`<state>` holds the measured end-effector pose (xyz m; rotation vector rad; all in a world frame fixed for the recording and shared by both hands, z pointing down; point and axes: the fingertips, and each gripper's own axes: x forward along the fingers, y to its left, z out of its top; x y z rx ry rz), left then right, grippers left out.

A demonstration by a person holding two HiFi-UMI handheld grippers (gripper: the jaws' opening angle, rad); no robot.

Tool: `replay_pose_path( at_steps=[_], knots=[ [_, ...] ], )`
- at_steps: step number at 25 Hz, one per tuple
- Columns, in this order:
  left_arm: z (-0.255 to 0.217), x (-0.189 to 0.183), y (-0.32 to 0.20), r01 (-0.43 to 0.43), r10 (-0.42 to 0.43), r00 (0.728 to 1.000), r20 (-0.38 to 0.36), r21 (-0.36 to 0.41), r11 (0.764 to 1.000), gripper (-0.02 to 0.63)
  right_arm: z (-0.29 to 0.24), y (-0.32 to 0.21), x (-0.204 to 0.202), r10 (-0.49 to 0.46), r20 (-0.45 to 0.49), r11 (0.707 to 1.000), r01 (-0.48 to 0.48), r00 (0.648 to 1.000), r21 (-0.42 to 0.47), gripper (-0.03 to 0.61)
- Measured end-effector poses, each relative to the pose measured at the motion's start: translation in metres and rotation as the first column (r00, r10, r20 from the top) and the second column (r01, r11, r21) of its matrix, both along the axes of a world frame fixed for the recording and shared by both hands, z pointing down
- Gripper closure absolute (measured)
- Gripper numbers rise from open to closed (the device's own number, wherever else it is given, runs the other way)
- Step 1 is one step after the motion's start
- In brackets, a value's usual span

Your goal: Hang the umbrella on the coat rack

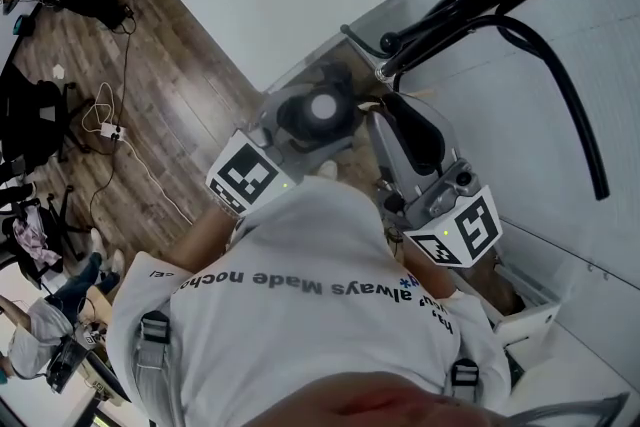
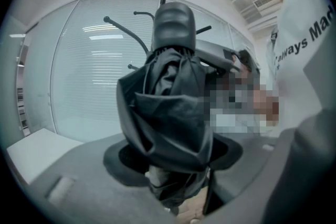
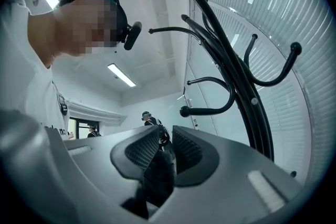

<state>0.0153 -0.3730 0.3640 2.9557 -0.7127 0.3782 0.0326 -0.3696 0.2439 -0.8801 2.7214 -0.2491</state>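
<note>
Left gripper (image 2: 176, 157): fingers wide apart, clamped round the folded black umbrella (image 2: 168, 107), handle end up at 12 o'clock. Right gripper (image 3: 160, 152): fingers nearly together, pinching a thin black piece of it. Coat rack (image 3: 247, 94) at 1 o'clock, hooks near, umbrella not hung.

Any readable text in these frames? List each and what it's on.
"always Made noch…": white cotton T-shirt, upside down in the head view, last letters unclear.
"always Mad": same shirt in the left gripper view, cut off at the edge.
Shirt's second line and sleeve print: unreadable.
Black-and-white square markers: coded patterns, no words.
</note>
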Motion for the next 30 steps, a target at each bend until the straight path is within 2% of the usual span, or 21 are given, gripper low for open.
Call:
replay_pose_path(
  at_steps=[6, 8, 15, 19, 30],
  knots=[
    [0.001, 0.005, 0.0, -0.015, 0.015, 1.0, 0.006, 0.003, 1.0, 0.33, 0.005, -0.003, 0.004, 0.023, -0.03, 1.0, -0.023, 0.999, 0.008, 0.55],
    [0.001, 0.006, 0.0, -0.02, 0.02, 1.0, 0.012, 0.006, 1.0, 0.33, 0.002, -0.004, 0.006, 0.055, -0.053, 0.998, -0.054, 0.997, 0.036, 0.569],
    [-0.009, 0.003, -0.015, 0.002, -0.002, 1.0, 0.027, 0.014, 1.0, 0.33, -0.026, -0.008, 0.012, 0.173, -0.11, 0.973, -0.153, 0.979, 0.174, 0.571],
    [-0.016, 0.003, -0.031, 0.018, -0.018, 0.999, 0.037, 0.017, 1.0, 0.33, -0.034, -0.017, 0.011, 0.208, -0.125, 0.961, -0.179, 0.97, 0.209, 0.572],
    [-0.013, 0.008, -0.059, 0.032, -0.03, 0.997, 0.068, -0.027, 0.999, 0.33, -0.037, -0.045, 0.014, 0.371, -0.258, 0.909, -0.293, 0.892, 0.296, 0.571]
  ],
)
